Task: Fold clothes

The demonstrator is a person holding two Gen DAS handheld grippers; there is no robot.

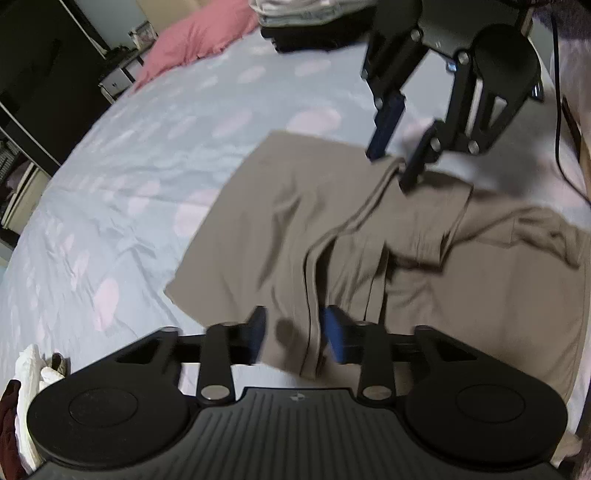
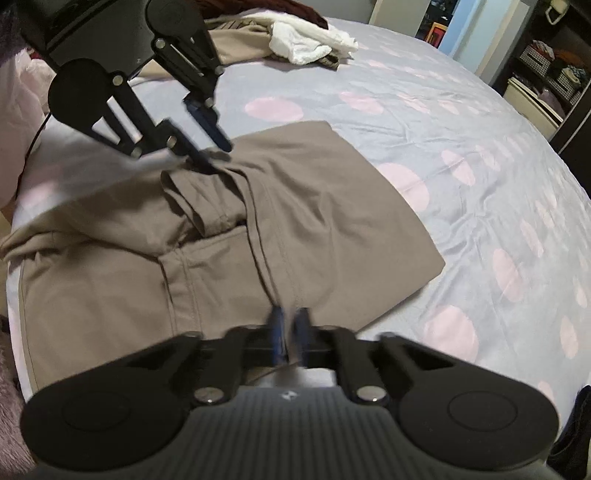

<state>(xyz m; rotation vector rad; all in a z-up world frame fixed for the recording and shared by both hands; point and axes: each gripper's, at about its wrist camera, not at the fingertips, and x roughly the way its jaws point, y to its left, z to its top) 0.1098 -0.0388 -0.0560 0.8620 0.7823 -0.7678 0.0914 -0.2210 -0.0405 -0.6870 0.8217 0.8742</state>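
A taupe garment lies partly folded on the pale blue, pink-dotted bed sheet, with a raised fold running along its middle. My left gripper stands open at one end of that fold. The ridge of cloth rises between its blue pads, which stay apart. At the opposite end, my right gripper is shut on the garment's edge, its pads nearly together with the seam pinched between them.
A pink pillow and a stack of folded clothes sit at the head of the bed. Loose white clothes lie at the other end. Dark shelving stands beside the bed. A black cable hangs near the edge.
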